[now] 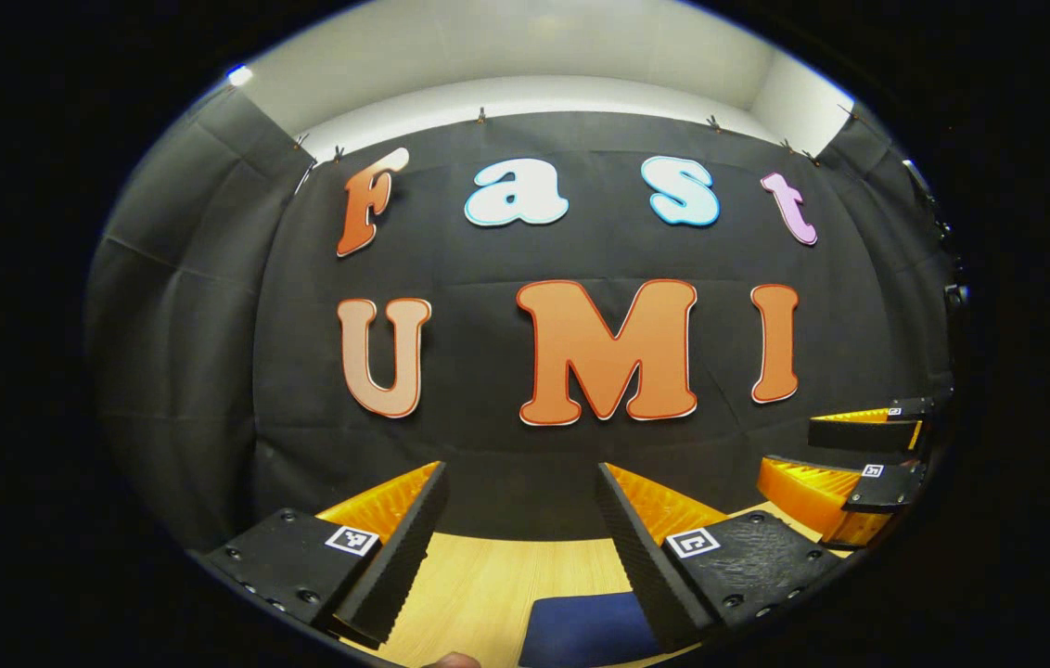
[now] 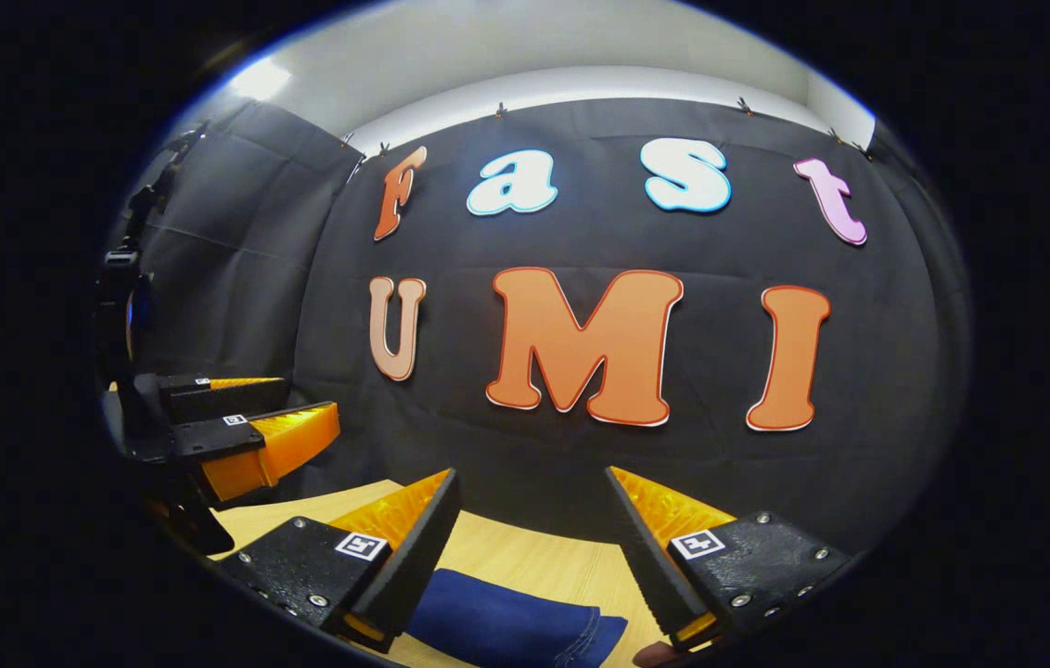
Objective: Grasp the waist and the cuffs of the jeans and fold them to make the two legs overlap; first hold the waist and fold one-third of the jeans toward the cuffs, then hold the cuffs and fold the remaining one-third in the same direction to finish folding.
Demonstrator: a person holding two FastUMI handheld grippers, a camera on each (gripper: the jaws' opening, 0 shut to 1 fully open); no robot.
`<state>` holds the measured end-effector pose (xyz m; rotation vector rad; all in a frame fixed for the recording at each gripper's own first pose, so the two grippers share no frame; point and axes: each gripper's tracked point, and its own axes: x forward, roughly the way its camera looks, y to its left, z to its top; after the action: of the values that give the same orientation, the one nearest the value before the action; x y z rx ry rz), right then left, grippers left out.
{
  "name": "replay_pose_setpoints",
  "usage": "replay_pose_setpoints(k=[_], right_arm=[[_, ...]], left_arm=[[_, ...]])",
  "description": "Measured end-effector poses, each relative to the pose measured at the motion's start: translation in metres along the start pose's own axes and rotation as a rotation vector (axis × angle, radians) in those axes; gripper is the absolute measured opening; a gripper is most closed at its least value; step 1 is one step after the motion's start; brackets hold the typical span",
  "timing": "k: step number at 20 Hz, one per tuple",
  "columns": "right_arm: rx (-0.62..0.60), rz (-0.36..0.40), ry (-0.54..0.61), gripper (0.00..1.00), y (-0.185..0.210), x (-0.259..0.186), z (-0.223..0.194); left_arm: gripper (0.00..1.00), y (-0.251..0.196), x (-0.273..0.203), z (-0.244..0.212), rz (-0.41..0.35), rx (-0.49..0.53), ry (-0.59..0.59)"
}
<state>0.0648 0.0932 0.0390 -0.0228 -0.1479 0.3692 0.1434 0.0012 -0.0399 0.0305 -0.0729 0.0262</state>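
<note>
Dark blue jeans (image 2: pixel 511 626) lie folded on the wooden table (image 2: pixel 534 557), low between my right gripper's fingers; a rounded fold edge and a stitched hem show. In the left gripper view a patch of the jeans (image 1: pixel 585 631) sits at the bottom edge. My left gripper (image 1: pixel 520 482) is open, raised above the table, nothing between its fingers. My right gripper (image 2: pixel 534 487) is open too, held above the jeans without touching them. Each gripper appears in the other's view: the right gripper (image 1: pixel 859 455) at the right edge, the left gripper (image 2: pixel 251 422) at the left edge.
The wooden table (image 1: pixel 488 584) runs back to the black cloth wall (image 1: pixel 525 371) close behind. A dark stand with gear (image 2: pixel 121 306) rises at the left edge of the right gripper view. A fingertip (image 1: pixel 453 661) shows at the bottom of the left gripper view.
</note>
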Motion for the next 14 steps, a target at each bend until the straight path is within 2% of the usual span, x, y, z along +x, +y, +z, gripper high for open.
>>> replay_pose_setpoints(k=[2, 3, 6, 14], right_arm=[[0.004, -0.01, 0.017, 0.96, 0.003, -0.003, -0.004], [0.006, -0.017, 0.017, 0.96, 0.0, -0.008, -0.008], [-0.001, -0.04, 0.014, 0.96, -0.003, -0.013, -0.007], [0.046, -0.078, 0.035, 0.95, -0.007, -0.018, -0.015]], left_arm=[[0.94, -0.003, -0.001, -0.006, 0.0, -0.018, 0.006], [0.96, -0.001, -0.002, -0.006, 0.008, -0.021, 0.001], [0.96, -0.006, -0.004, -0.008, -0.009, -0.033, -0.003], [0.94, 0.004, -0.006, -0.023, 0.018, -0.033, 0.018]])
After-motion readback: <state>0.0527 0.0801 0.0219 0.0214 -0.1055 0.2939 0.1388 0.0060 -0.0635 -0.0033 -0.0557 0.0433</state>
